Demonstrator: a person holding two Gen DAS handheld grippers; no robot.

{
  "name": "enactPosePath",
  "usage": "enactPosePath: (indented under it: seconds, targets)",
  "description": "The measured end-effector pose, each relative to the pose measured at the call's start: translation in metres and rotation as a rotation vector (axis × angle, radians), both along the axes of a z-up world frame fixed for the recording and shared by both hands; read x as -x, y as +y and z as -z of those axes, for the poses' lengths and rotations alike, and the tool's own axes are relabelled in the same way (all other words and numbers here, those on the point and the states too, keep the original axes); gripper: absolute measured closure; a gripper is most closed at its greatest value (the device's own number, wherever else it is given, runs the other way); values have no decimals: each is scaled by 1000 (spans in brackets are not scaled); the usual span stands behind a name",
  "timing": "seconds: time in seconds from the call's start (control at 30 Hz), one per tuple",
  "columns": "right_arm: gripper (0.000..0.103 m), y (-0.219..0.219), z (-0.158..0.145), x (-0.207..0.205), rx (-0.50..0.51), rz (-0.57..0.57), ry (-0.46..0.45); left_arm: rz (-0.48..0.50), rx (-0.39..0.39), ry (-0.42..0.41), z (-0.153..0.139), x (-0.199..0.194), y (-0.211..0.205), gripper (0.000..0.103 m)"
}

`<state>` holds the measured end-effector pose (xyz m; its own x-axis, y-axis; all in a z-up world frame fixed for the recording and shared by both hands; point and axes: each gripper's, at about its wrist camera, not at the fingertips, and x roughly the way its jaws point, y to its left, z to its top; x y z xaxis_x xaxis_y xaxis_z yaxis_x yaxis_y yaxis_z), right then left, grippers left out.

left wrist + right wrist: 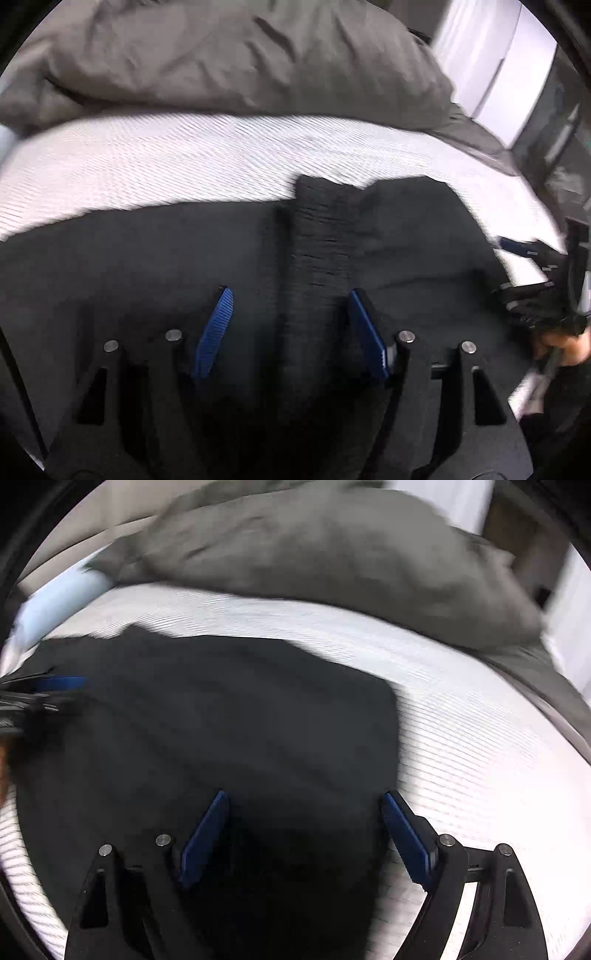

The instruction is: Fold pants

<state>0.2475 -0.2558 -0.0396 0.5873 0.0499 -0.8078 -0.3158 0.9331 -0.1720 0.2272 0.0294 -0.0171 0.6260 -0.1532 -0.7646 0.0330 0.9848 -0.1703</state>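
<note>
One pair of black pants (221,258) is seen lying flat on the white striped bed (147,162), below a grey pillow (240,55). The left gripper (290,295) is held spread above the ribbed waistband (321,240), and the right gripper (304,801) is held spread over the pants' right edge, nothing pinched.

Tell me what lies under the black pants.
The black fabric pants lie flat on a white ribbed bed sheet, which shows around their edges. Anything under the pants themselves is covered. A grey rumpled duvet sits beyond, apart from them.
</note>
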Motion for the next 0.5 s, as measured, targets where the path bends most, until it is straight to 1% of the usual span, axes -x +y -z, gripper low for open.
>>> enactPosePath:
  seconds: [0.03, 0.1, 0.13, 0.2, 0.23, 0.27, 0.3, 0.33, 0.37, 0.4, 0.43, 0.5]
  targets:
    - [17, -14, 1, 0, 2, 44, -6, -18, -23, -8, -6, 4, 5, 40]
    - [17, -34, -5, 4, -51, 96, 5, -40, -4, -34, -19, 15, 19, 40]
    - [17, -37, -10, 7, -82, 109, 2, -65, 13, -63, -27, 27, 30, 39]
    - [15, -39, -26, 17, -150, 99, -37, -140, 31, -95, -40, 56, 53, 28]
    - [9, -40, -34, 27, -188, 86, -62, -190, 41, -100, -45, 71, 67, 19]
    - [3, -39, -38, 33, -226, 72, -82, -235, 51, -103, -48, 87, 79, 18]
    - [1, -38, -43, 42, -274, 54, -106, -264, 57, -104, -49, 98, 91, 18]
    - [1, -40, -46, 52, -320, 36, -121, -295, 64, -105, -48, 112, 100, 15]
    - [1, -37, -48, 56, -352, 19, -120, -325, 72, -101, -47, 127, 110, 11]
    - [1, -35, -48, 60, -380, 1, -109, -356, 86, -97, -45, 140, 121, 9]
    - [1, -32, -48, 66, -401, -16, -98, -398, 110, -91, -40, 148, 131, 5]
    - [1, -30, -50, 69, -409, -40, -89, -488, 189, -48, -21, 160, 157, 5]
